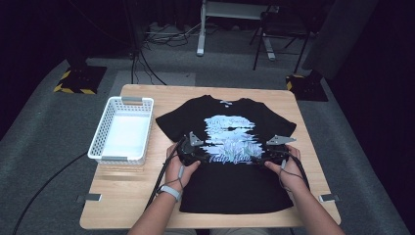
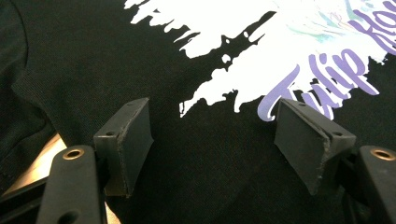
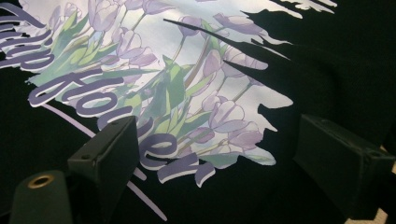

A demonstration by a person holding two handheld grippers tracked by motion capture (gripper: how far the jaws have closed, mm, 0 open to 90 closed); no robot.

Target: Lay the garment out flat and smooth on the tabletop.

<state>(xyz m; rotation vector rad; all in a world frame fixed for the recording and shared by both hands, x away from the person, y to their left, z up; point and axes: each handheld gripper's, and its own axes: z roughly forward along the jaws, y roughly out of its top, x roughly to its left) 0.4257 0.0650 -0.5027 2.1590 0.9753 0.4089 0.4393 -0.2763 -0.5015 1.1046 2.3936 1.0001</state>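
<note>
Black T-shirt [image 1: 230,161] lies flat, print up, mid-table on the wooden tabletop [image 1: 127,188]. Left gripper [image 1: 192,152] and right gripper [image 1: 268,155] rest over its printed chest, jaws apart on both, nothing pinched. White perforated basket [image 1: 122,129] beside the left sleeve. Around: grey carpet [image 1: 44,132], hazard-striped stand bases [image 1: 78,81], dark room.

A dim recording studio or lab — hazard-striped stand bases [image 1: 80,80], floor cables [image 1: 147,63], grey carpet around one wooden table [image 1: 122,193].
</note>
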